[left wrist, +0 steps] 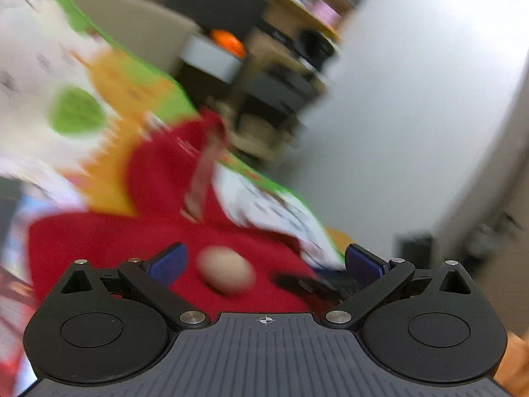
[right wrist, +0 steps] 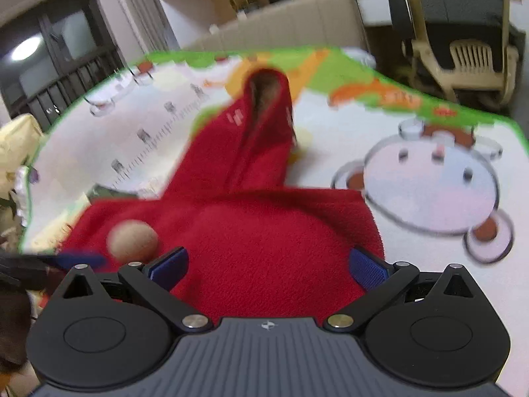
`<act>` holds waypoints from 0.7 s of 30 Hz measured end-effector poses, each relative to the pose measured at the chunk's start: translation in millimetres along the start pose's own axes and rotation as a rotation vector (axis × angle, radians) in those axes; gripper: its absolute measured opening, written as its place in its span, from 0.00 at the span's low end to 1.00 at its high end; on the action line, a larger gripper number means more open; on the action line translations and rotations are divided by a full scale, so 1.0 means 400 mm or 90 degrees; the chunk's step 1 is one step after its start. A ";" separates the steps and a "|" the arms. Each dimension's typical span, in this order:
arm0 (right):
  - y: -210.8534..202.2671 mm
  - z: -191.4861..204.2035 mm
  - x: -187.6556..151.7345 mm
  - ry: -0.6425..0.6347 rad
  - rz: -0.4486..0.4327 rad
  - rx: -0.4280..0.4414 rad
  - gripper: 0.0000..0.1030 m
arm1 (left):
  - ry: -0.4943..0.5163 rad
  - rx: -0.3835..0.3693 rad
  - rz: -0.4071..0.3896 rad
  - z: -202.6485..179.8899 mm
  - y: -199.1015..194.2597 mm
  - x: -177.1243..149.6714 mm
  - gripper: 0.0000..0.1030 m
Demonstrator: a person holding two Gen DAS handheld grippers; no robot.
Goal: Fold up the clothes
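Observation:
A red fleece hooded garment (right wrist: 251,231) lies on a cartoon play mat (right wrist: 413,182), hood pointing away. A tan round patch (right wrist: 132,240) sits on its left part. My right gripper (right wrist: 267,264) is open just above the garment's near edge, blue pads (right wrist: 367,269) wide apart and empty. In the left wrist view the same red garment (left wrist: 172,241) and tan patch (left wrist: 228,273) lie under my open left gripper (left wrist: 264,261). The right gripper's tip (left wrist: 310,283) shows there, blurred, at the garment's right edge. The left gripper's blue finger (right wrist: 79,259) shows at left.
The mat (left wrist: 66,76) has a green border and cow print. A plastic chair (right wrist: 463,49) stands at the back right, a beige sofa (right wrist: 291,23) behind the mat. A white wall (left wrist: 429,99) and shelves (left wrist: 274,89) rise right of the left gripper.

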State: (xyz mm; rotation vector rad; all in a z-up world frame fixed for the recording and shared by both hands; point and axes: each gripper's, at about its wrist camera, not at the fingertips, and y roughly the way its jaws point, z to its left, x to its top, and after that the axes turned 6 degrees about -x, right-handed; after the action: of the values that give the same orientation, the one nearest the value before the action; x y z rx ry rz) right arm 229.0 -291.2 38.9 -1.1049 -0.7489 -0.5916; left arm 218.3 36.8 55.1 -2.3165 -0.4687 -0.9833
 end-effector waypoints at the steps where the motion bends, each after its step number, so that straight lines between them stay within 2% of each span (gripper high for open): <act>1: -0.024 0.009 0.008 -0.012 -0.018 0.003 1.00 | -0.009 0.003 0.021 0.006 0.019 -0.012 1.00; 2: -0.045 0.021 0.020 -0.028 -0.037 0.000 1.00 | -0.019 0.006 0.041 0.012 0.039 -0.023 1.00; 4: -0.073 0.046 0.063 -0.063 -0.072 -0.011 1.00 | -0.035 0.015 0.051 0.032 0.062 -0.037 1.00; 7: -0.063 0.089 0.181 -0.100 -0.093 -0.025 1.00 | -0.050 0.030 0.058 0.053 0.093 -0.047 1.00; 11: 0.087 0.137 0.356 -0.096 -0.049 -0.028 1.00 | -0.031 0.041 0.066 0.046 0.118 -0.040 1.00; 16: 0.384 0.145 0.469 -0.062 -0.005 -0.119 0.98 | 0.006 0.035 0.051 0.033 0.115 -0.059 1.00; 17: 0.435 0.134 0.469 -0.047 0.015 -0.130 0.90 | 0.016 0.037 0.051 0.027 0.112 -0.067 1.00; 19: 0.526 0.107 0.457 -0.017 0.059 -0.144 0.69 | 0.019 0.037 0.051 0.021 0.108 -0.073 1.00; 20: 0.572 0.093 0.451 -0.001 0.081 -0.151 0.45 | 0.011 0.035 0.049 0.022 0.103 -0.072 1.00; 21: 0.590 0.089 0.445 0.004 0.091 -0.153 0.26 | -0.005 0.027 0.045 0.025 0.092 -0.069 1.00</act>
State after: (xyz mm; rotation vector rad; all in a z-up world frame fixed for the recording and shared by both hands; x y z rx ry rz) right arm 507.4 -186.8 53.4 -1.3659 -0.5978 -0.5731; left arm 224.3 12.1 15.4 -2.2833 -0.4039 -0.9219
